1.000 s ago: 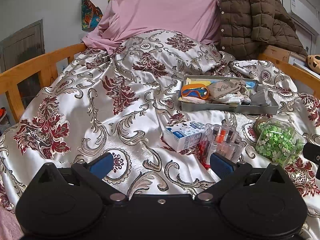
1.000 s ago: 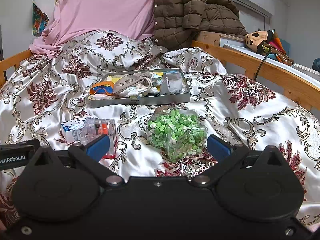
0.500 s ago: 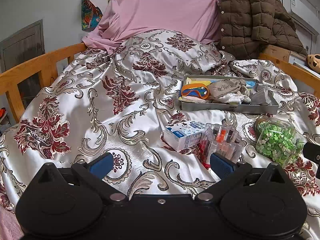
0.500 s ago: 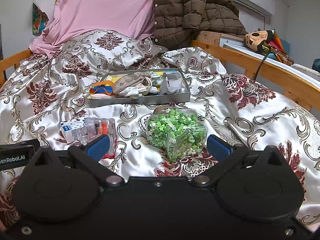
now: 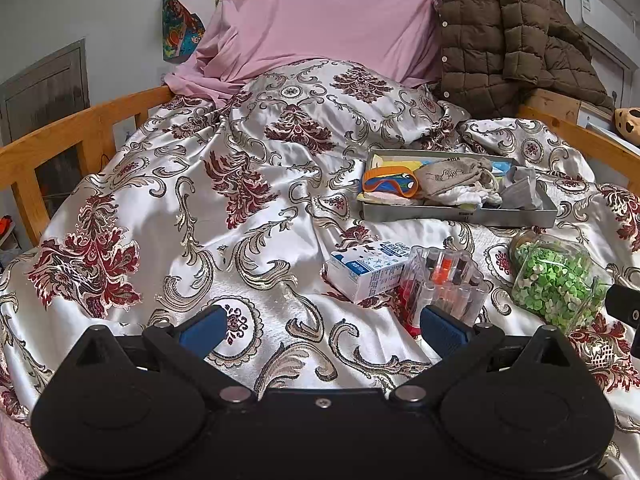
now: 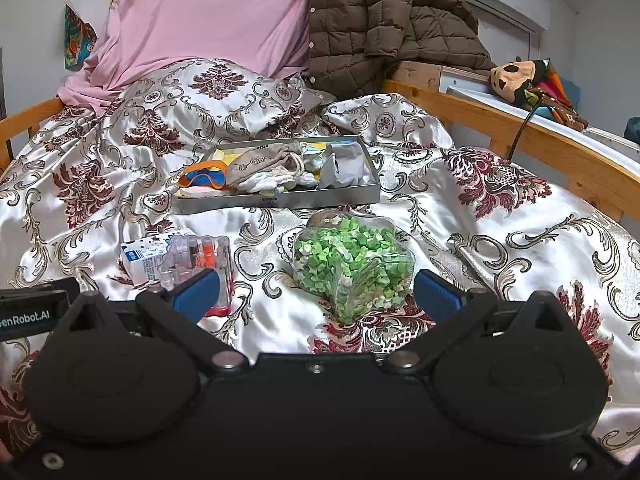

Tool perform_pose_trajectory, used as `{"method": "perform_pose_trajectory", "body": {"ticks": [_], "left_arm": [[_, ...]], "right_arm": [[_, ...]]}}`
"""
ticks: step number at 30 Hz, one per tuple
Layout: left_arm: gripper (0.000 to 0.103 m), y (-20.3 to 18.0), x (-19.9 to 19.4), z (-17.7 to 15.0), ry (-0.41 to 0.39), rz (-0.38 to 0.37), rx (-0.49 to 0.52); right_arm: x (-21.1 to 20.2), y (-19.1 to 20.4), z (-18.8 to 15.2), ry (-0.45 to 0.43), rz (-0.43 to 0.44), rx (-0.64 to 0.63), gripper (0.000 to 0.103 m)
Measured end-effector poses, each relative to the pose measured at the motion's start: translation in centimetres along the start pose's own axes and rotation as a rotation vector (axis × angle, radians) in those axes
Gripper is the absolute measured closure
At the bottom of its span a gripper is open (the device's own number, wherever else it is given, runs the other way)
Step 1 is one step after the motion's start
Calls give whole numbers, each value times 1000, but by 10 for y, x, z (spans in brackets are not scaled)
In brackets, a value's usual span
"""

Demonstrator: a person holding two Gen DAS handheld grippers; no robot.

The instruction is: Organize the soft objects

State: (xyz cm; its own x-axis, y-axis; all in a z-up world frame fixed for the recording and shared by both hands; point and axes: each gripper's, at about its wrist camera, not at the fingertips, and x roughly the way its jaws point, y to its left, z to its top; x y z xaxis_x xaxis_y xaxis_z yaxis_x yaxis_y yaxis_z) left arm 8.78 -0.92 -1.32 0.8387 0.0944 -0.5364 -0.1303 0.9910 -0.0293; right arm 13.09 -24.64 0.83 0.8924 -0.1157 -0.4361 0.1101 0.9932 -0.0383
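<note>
A grey metal tray (image 5: pixel 460 213) (image 6: pixel 280 200) lies on the patterned bed cover. In it lie a blue and orange eye mask (image 5: pixel 390 181) (image 6: pixel 202 176), a beige drawstring pouch (image 5: pixel 448 176) (image 6: pixel 260 165), white socks (image 6: pixel 276 182) and a grey folded cloth (image 5: pixel 520 192) (image 6: pixel 344 164). My left gripper (image 5: pixel 322 330) is open and empty, low over the cover, well short of the tray. My right gripper (image 6: pixel 316 294) is open and empty, just before the jar of green bits.
In front of the tray lie a small white and blue carton (image 5: pixel 366 270) (image 6: pixel 140 258), a clear case of small tubes (image 5: pixel 442 284) (image 6: pixel 200 264) and a clear jar of green bits (image 5: pixel 554 280) (image 6: pixel 352 262). Wooden bed rails (image 5: pixel 60 144) (image 6: pixel 520 136) run along both sides. A brown jacket (image 6: pixel 380 20) and pink sheet (image 5: pixel 320 20) hang behind.
</note>
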Motion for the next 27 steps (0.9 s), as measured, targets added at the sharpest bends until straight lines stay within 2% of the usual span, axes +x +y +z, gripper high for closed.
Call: {"method": "perform_pose_trajectory", "body": {"ticks": [4, 7, 10, 27], "left_arm": [[1, -1, 0, 1, 5, 0, 0], [1, 1, 0, 1, 44, 23, -11], [1, 1, -1, -1, 37, 34, 14], [1, -1, -9, 2, 8, -41, -1]], "right_arm": [[0, 1, 0, 0, 0, 0, 1], [0, 1, 1, 0, 0, 1, 1], [0, 0, 0, 0, 0, 0, 1], [0, 0, 0, 1, 0, 0, 1]]}}
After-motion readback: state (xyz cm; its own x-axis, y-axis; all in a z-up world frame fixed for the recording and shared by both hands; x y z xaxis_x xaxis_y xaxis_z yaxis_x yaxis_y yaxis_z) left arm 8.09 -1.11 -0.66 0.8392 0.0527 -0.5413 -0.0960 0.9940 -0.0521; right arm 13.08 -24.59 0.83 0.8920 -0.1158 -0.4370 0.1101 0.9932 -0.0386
